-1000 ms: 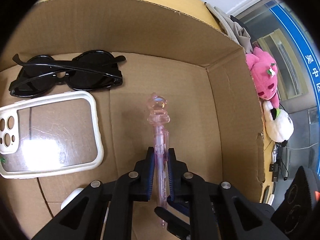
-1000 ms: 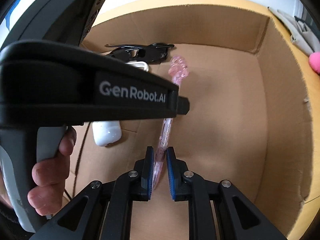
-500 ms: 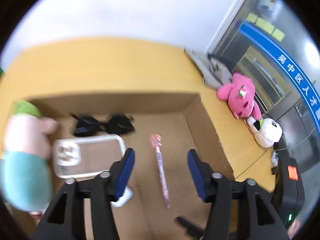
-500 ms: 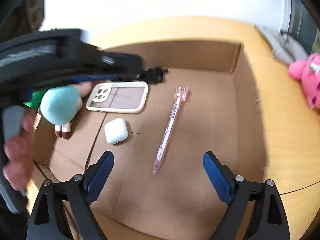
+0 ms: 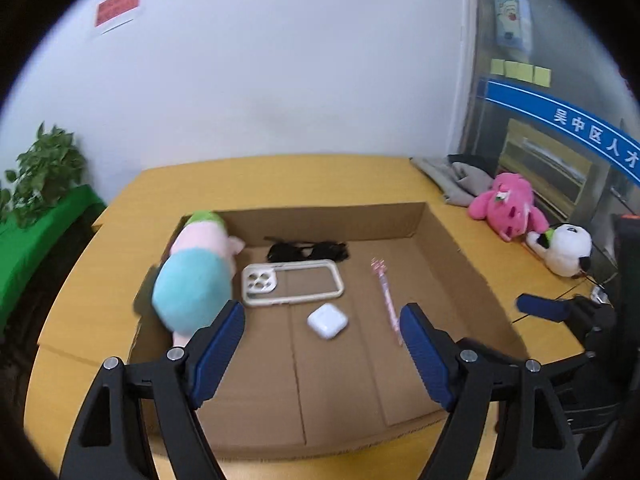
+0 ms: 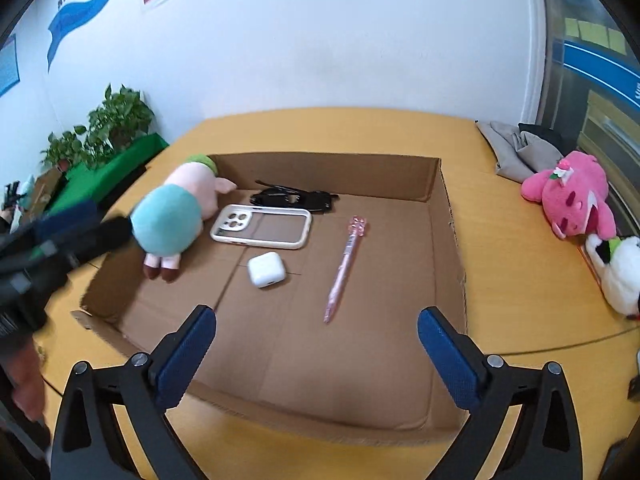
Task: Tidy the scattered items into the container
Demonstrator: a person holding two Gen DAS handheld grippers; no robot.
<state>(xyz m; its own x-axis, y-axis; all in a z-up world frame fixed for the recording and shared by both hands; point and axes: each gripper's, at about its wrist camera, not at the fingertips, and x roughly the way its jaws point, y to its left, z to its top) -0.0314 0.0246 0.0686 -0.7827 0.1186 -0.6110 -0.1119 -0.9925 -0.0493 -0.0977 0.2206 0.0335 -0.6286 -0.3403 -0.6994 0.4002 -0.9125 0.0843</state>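
An open cardboard box [image 5: 340, 224] [image 6: 328, 168] sits on the yellow table. On its floor lie a pink pen [image 5: 386, 296] [image 6: 346, 264], a white earbud case [image 5: 327, 320] [image 6: 267, 269], a white-rimmed phone case [image 5: 260, 284] [image 6: 236, 222], black sunglasses [image 5: 306, 251] [image 6: 294, 199] and a plush pig [image 5: 196, 276] [image 6: 172, 216]. My left gripper [image 5: 322, 318] hovers above the box's near side, its jaws opening with nothing between them. My right gripper [image 6: 317, 318] hangs likewise over the near edge, jaws opening wide and empty.
A pink plush [image 5: 508, 208] [image 6: 572, 196] and a panda plush [image 5: 568, 248] [image 6: 620, 272] lie on the table right of the box, beside a grey cloth [image 5: 456, 180] [image 6: 516, 148]. Potted plants [image 6: 112, 120] stand at the left, and a white wall is behind.
Both grippers were shut on the pink pen inside the box. They have let it go, opened wide and risen back; the pen now lies on the box floor.
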